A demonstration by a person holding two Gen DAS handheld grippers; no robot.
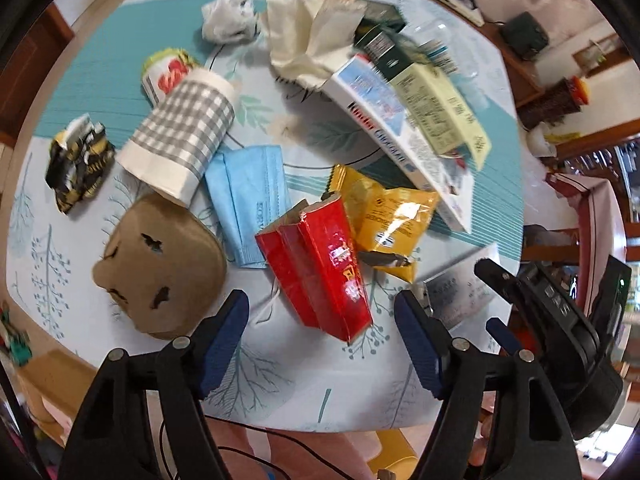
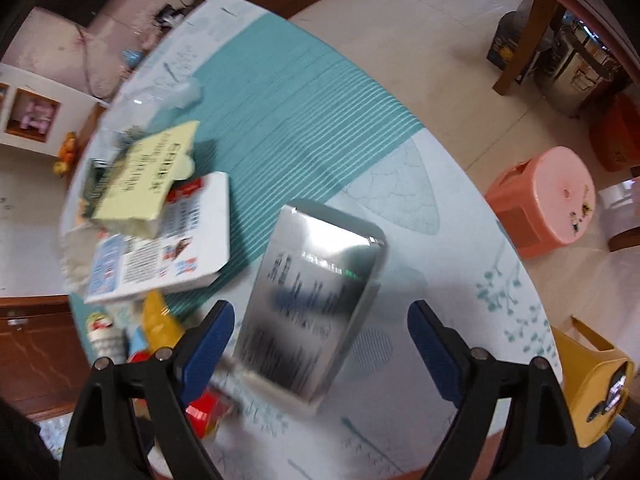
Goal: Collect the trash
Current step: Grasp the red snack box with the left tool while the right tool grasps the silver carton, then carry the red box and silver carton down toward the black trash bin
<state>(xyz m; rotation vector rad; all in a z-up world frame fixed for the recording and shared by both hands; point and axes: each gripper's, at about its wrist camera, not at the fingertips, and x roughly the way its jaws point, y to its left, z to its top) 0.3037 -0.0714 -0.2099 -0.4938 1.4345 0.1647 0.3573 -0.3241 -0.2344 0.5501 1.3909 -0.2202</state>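
Note:
Trash lies scattered on a round table with a leaf-print cloth (image 1: 280, 392). My left gripper (image 1: 322, 322) is open, its blue fingers either side of the near end of a red carton (image 1: 320, 272), just above it. Behind lie a yellow wrapper (image 1: 384, 212), a blue face mask (image 1: 248, 200), a checked paper cup (image 1: 180, 140), a brown paper mask (image 1: 160, 264) and a white box (image 1: 396, 140). My right gripper (image 2: 320, 332) is open over a silver box (image 2: 312, 292), which sits between its fingers. The right gripper also shows in the left wrist view (image 1: 496, 296).
A crumpled tissue (image 1: 308, 36), a plastic wad (image 1: 228, 16) and a black-yellow wrapper (image 1: 78, 160) lie further back. A pale green box (image 2: 148, 184) rests on the white box (image 2: 168, 248). A pink stool (image 2: 548, 200) and a yellow stool (image 2: 592, 380) stand beside the table.

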